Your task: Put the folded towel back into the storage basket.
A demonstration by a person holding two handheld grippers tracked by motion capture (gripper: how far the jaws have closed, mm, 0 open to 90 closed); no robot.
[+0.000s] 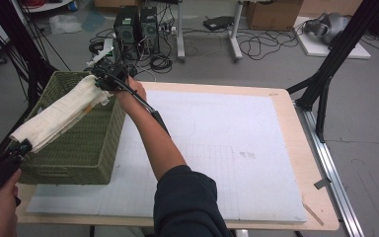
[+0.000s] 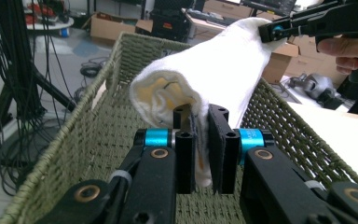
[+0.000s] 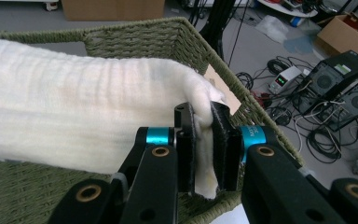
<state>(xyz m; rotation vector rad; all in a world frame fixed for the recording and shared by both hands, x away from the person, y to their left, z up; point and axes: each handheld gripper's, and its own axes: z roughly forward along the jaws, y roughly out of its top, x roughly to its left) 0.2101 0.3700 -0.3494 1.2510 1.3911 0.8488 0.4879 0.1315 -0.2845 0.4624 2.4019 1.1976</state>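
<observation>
Right now you hold a rolled white towel [image 1: 59, 116] stretched between your two tools, up in the air over the green basket [image 1: 79, 158]. The basket sits at the left edge of the desk [image 1: 296, 163], on the white board. Your left gripper [image 2: 201, 154] is pinched tight on one end of the towel, the end near you. Its black jaws are almost together, with a fold of cloth squeezed between them. Your right gripper [image 3: 204, 149] is pinched tight on the other end, the far one, with cloth squeezed between its jaws in the same way. In the high view the towel runs long, from the left gripper [image 1: 17, 148] at the near left corner of the basket to the right gripper [image 1: 103, 79] at the far right corner. So the long way of the towel goes slanted across the basket, not straight along its sides. The towel is above the rim, not yet inside. I think the next move is to lower it in. For that you should turn it so its long way lines up with the long way of the basket. Both hands are at the ends, so both must go down together, or one end may catch on the rim.
</observation>
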